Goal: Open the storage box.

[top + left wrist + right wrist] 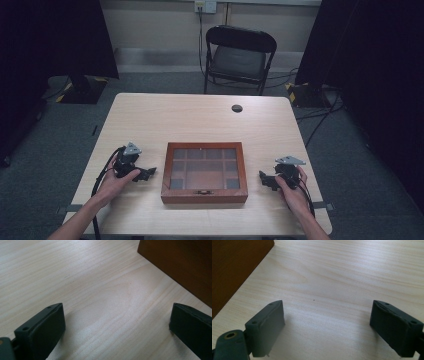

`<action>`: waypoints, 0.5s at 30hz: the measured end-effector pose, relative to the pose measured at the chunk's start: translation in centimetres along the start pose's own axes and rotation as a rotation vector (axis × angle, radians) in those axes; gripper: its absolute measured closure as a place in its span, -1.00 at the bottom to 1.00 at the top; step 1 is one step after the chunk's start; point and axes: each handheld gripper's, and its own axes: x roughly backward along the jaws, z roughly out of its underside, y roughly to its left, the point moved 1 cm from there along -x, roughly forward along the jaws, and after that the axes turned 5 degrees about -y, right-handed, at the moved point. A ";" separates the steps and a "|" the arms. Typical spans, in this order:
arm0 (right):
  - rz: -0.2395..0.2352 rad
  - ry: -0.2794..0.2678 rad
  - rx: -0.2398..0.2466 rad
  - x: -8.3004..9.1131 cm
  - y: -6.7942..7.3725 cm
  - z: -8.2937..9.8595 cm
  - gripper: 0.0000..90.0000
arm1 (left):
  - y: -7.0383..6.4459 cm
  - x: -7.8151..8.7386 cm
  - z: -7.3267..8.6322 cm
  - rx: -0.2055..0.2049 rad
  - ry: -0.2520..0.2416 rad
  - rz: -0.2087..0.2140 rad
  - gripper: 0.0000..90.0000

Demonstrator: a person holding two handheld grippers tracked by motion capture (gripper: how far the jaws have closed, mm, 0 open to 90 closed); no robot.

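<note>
High view: two hand-held grippers are resting on the bench either side of a shut wooden box
Nearest the person, the left hand-held gripper [146, 173] and the right hand-held gripper [263, 178] are both sitting with jaws spread apart and gripping nothing, each pointing inward at the wooden box [204, 172], which is lying between them on the bench [200, 112], a little apart from both; the box is looking stiff and fairly heavy, its glass lid [204, 167] fragile, so the small front clasp [203, 192] or the lid's wooden frame is seeming the safest hold; beyond the bench a folding chair [238, 57] is standing
</note>
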 end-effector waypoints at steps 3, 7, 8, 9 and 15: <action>0.001 -0.001 0.000 0.0 0.0 0.0 -0.74 | 0.0 0.1 -0.1 0.002 0.012 -0.004 -0.95; 0.001 -0.001 0.000 0.0 0.0 0.0 -0.74 | 0.1 0.5 -0.3 0.011 0.009 -0.017 -0.66; 0.001 -0.001 0.000 0.0 0.0 0.0 -0.74 | 0.1 0.6 -0.3 0.012 0.012 -0.015 -0.62; 0.001 -0.001 0.000 0.0 0.0 0.0 -0.74 | 0.1 0.6 -0.3 0.011 0.017 -0.016 -0.62; 0.001 -0.001 0.000 0.0 0.0 0.0 -0.74 | -0.1 1.2 -1.3 0.062 0.032 0.080 -0.60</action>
